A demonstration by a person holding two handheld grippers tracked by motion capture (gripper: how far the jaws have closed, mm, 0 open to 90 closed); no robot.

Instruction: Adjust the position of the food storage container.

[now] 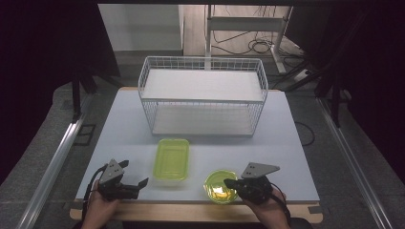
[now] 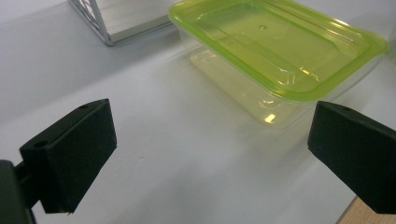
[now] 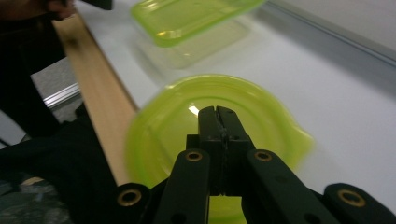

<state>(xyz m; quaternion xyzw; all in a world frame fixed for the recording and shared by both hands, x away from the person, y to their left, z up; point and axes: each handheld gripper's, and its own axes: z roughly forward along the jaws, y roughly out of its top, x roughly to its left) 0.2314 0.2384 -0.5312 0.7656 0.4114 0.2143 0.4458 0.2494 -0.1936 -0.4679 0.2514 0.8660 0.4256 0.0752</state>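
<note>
High view shows the right hand-held gripper (image 1: pixel 228 183) at the near edge of the counter (image 1: pixel 124 124), with its tip over the near side of the round green tub (image 1: pixel 217 188). Its jaws are pressed together. In the right hand-held gripper view the two black jaws meet in a thin line, right over the round green tub (image 3: pixel 159 126), and nothing sits between them. That view is blurry, so I cannot tell if the jaw tips touch the lid or just hang above it. The bottom of the tub is hidden behind the jaws and cut off by the picture edge.

The left hand-held gripper (image 1: pixel 135 184) is on the other side, near the counter's front edge. Its jaws are spread wide apart, with nothing between them. The green box (image 1: pixel 172 159) lies just ahead of it and off to its right, with a gap between them. In the left hand-held gripper view the green box (image 2: pixel 280 51) has its far corner cut off at the right edge of the picture.

Farther from both hand-held grippers stands a white wire basket (image 1: pixel 203 71). Both of the person's hands are cut off at the bottom of the high view.
</note>
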